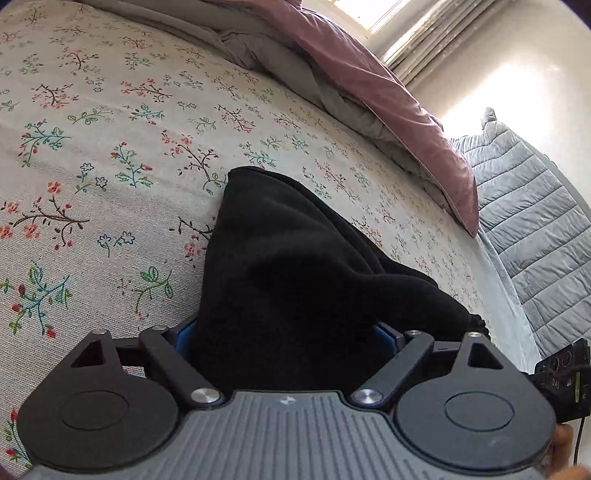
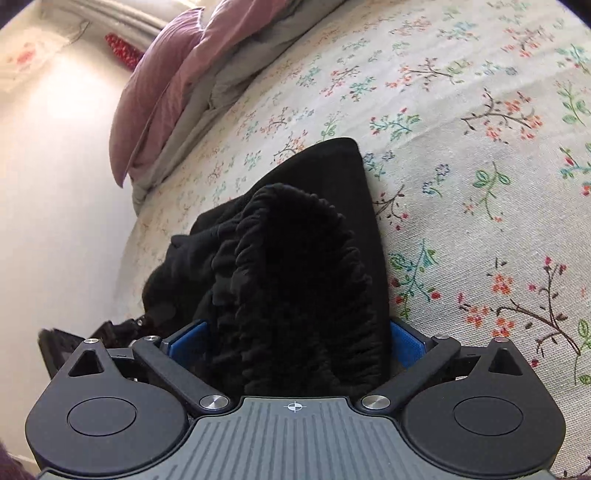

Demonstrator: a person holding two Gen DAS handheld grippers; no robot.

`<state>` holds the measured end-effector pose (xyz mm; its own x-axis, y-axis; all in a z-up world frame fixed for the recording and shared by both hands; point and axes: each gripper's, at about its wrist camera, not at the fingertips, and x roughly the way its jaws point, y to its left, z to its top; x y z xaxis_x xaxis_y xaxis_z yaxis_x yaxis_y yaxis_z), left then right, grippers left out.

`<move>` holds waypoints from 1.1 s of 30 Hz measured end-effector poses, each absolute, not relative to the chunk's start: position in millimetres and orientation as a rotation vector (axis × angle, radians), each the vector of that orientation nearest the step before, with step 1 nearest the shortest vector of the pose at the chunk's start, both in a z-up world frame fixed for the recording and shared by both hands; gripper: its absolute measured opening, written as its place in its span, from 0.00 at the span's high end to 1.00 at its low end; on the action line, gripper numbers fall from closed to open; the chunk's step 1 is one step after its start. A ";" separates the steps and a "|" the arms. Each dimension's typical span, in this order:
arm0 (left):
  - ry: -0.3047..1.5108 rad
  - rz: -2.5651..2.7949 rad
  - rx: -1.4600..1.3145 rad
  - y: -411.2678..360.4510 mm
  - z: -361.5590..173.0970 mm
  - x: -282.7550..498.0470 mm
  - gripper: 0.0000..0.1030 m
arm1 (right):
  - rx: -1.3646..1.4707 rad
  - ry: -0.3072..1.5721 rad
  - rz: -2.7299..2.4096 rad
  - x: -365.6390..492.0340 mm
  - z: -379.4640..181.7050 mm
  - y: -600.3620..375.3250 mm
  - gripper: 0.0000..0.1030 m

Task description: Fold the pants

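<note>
Both grippers, left gripper (image 1: 288,332) and right gripper (image 2: 295,332), clenched the black pants (image 2: 295,258) above the bed (image 1: 110,147), the folding apparently only half done.

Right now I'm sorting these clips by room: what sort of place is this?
Most likely a bedroom. The black pants lie on a bed with a floral sheet, a mauve duvet is bunched at its far end, and a curtained window lets light in.

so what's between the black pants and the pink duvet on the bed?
Only bare floral sheet lies between the black pants and the pink duvet; the left wrist view shows it, and the right wrist view agrees.
</note>
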<state>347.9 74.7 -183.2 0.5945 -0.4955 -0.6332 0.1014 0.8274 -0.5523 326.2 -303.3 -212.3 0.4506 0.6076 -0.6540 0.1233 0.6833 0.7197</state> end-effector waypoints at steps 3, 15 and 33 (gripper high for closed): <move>0.878 -0.341 -0.568 86.3 -186.1 350.4 0.22 | 0.760 1.061 0.320 324.3 -207.9 -293.0 0.14; 0.602 -0.317 -0.630 78.4 -129.1 344.7 0.52 | 0.637 0.821 0.340 333.7 -144.3 -284.8 0.54; 0.657 -0.182 -0.529 52.2 -154.4 407.7 0.50 | 0.755 0.883 0.331 416.8 -222.9 -307.7 0.38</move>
<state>407.7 52.2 -154.4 0.7819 -0.3231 -0.5331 -0.0030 0.8532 -0.5215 416.8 -307.7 -222.9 0.6069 0.5509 -0.5729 0.0382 0.6998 0.7133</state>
